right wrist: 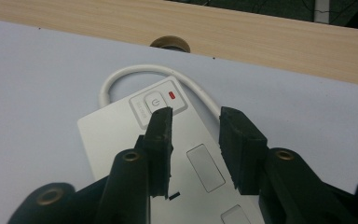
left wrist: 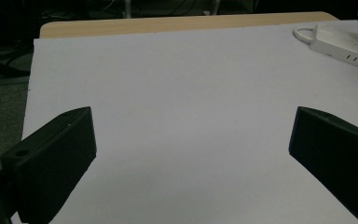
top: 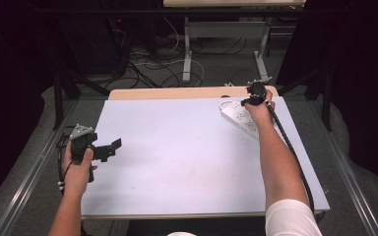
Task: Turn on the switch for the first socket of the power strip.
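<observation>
The desk (top: 177,162) takes up most of the scene, a wooden top with a pale sheet (left wrist: 177,93) laid over nearly all of it, leaving a strip of bare wood along the far edge. Beyond it the floor (top: 216,64) is strewn with dark and white cables around the metal legs of another table. A person reaches in from the near side, with the right arm stretched far across to the back right corner and the left arm kept short at the near left edge. A white power strip (top: 239,119) lies on the sheet at that far right corner, angled, its white cord (right wrist: 135,74) curling in a loop off the end nearest the wooden strip. The right tongs (right wrist: 193,116) hang over that end of the strip, their jaws partly apart and clamped on nothing; one jaw tip sits just by the power button (right wrist: 154,101), and I cannot tell whether it touches. A small red light (right wrist: 171,95) shows beside the button. The left tongs (left wrist: 191,135) are held over the bare sheet at the left edge, jaws wide apart, well away from the strip.
</observation>
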